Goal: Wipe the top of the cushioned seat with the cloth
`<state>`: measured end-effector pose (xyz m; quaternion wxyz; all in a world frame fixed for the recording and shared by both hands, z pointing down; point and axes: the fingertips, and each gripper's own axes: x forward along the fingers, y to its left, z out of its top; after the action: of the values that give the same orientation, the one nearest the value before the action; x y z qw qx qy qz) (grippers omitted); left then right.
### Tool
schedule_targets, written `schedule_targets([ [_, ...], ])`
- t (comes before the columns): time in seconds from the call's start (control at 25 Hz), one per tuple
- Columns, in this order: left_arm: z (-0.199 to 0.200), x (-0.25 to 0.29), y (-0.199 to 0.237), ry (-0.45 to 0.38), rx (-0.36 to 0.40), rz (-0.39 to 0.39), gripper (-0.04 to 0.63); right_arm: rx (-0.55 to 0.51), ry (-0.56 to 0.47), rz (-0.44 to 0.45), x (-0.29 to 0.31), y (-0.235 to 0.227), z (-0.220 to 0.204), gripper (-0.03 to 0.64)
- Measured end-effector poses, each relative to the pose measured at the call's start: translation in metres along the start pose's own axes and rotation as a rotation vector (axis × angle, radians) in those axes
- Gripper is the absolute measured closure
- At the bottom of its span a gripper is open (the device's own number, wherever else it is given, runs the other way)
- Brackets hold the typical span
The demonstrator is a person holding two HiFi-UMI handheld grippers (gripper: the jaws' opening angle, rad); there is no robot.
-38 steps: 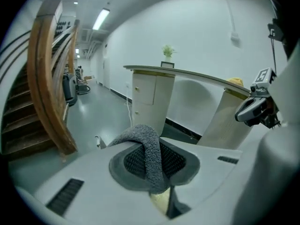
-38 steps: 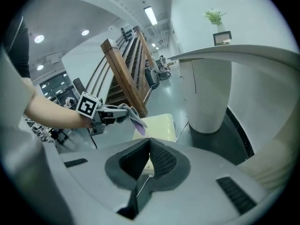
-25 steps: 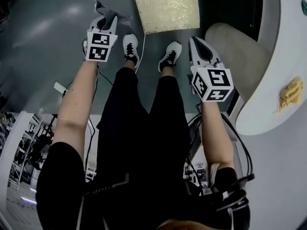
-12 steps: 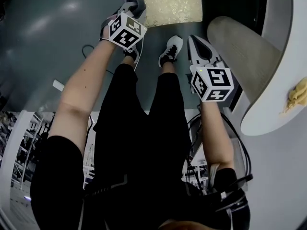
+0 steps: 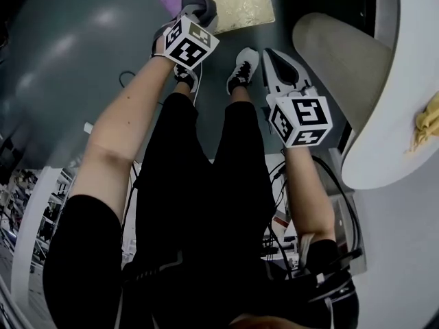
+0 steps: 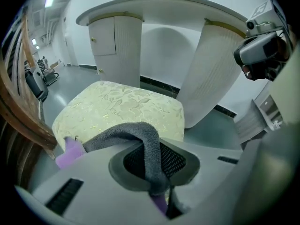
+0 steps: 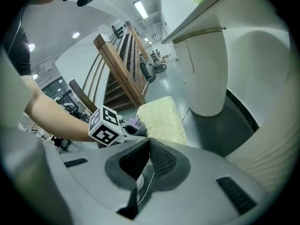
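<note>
Left gripper [image 6: 157,167] clamped on cloth [image 6: 139,133]: grey fold between jaws, purple corner at its left. Seat [image 6: 124,107] just ahead, below; cloth-seat contact unclear. Right gripper [image 7: 146,146] jaws together, empty, well behind seat.

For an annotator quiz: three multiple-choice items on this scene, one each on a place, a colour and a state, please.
1. Where is the cloth? A. in the left gripper B. on the floor C. on the counter
2. Colour of the cushioned seat? A. red B. pale yellow C. blue
3. The right gripper is: A. wide open B. shut, empty C. shut on the cloth
1 A, its jaws pinch it; 2 B, floral top looks cream-yellow; 3 B, jaws meet on nothing.
</note>
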<state>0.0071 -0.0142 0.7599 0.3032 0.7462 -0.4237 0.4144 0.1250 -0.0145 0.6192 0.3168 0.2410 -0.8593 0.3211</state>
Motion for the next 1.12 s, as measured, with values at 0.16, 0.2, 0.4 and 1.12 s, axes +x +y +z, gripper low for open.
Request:
schedule_targets([
  [0.16,0.017,0.011,-0.007,0.003,0.017,-0.010,0.557,0.012,-0.016,-0.003,-0.006,-0.008,0.002,0.611],
  [0.2,0.022,0.014,-0.009,0.001,0.020,-0.015,0.556,0.014,-0.019,-0.004,-0.008,-0.011,0.002,0.611],
  [0.4,0.051,0.032,-0.024,-0.023,0.013,-0.078,0.556,0.033,-0.026,-0.008,-0.012,-0.022,-0.001,0.611],
  [1.12,0.116,0.072,-0.070,-0.041,0.214,-0.269,0.555,0.070,-0.077,-0.019,-0.025,-0.031,0.002,0.611],
])
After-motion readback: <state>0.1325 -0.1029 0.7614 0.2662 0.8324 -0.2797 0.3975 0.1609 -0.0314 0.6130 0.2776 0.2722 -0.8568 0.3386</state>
